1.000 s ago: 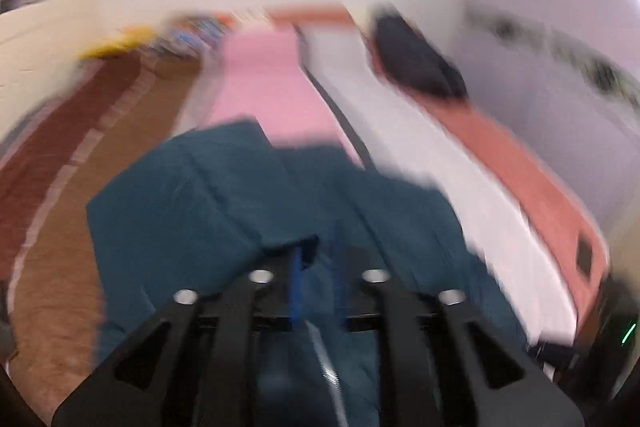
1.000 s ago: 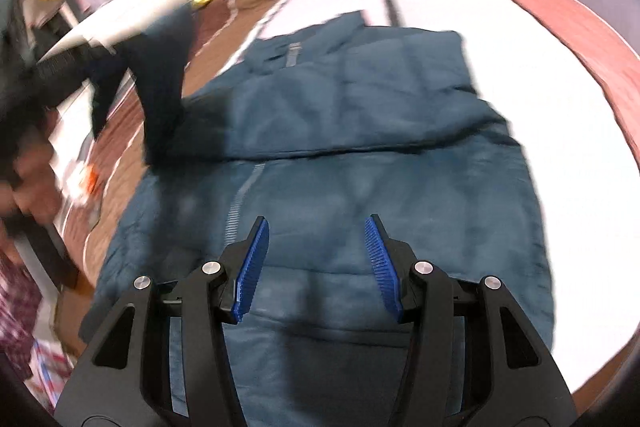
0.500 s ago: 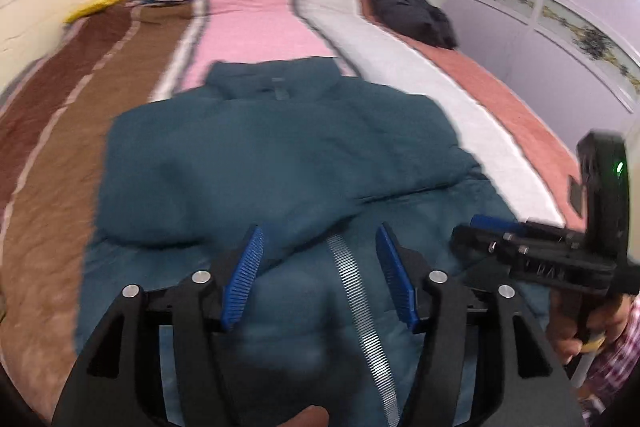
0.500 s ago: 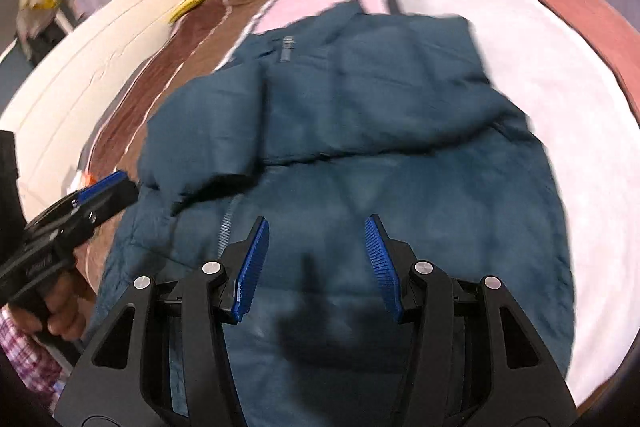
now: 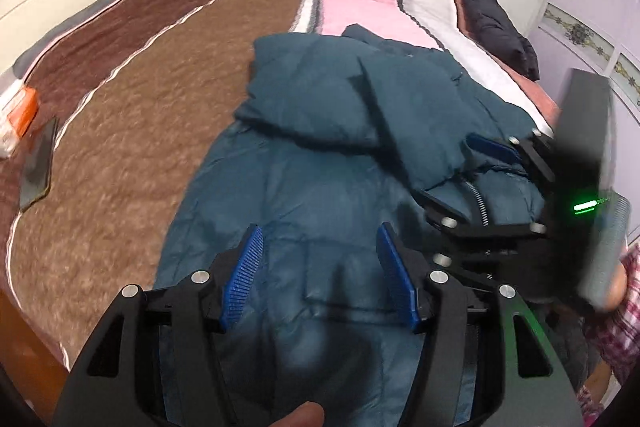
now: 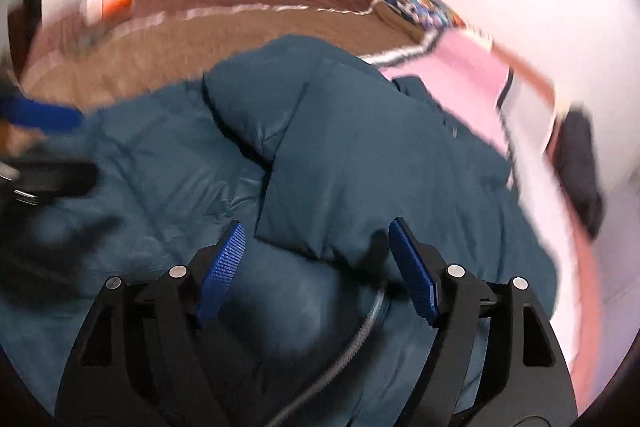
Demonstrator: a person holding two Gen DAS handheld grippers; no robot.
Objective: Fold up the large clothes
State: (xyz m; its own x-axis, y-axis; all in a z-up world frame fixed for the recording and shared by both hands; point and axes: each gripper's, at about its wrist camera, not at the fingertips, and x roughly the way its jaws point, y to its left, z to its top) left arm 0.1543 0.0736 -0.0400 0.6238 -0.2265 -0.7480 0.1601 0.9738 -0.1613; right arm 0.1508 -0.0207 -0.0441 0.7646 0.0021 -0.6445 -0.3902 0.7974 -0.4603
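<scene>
1. The left hand-held gripper (image 5: 320, 273) is held spread over the near hem of the teal padded zip-front jacket (image 5: 312, 187), with nothing pinched.
2. The right hand-held gripper (image 6: 316, 269) is likewise seen spread, poised at a folded sleeve cuff and the grey zip (image 6: 360, 331); no cloth is gripped.
3. The jacket is laid on the striped brown, pink and white blanketed bed (image 5: 132, 99), sleeves folded across the chest.
4. It is judged light, soft, springy and rather slippery; thin seamed edges such as hem, cuff or zip placket are judged the surest holds.
5. Farther off, a black bundled garment (image 5: 496, 27) is seen.
</scene>
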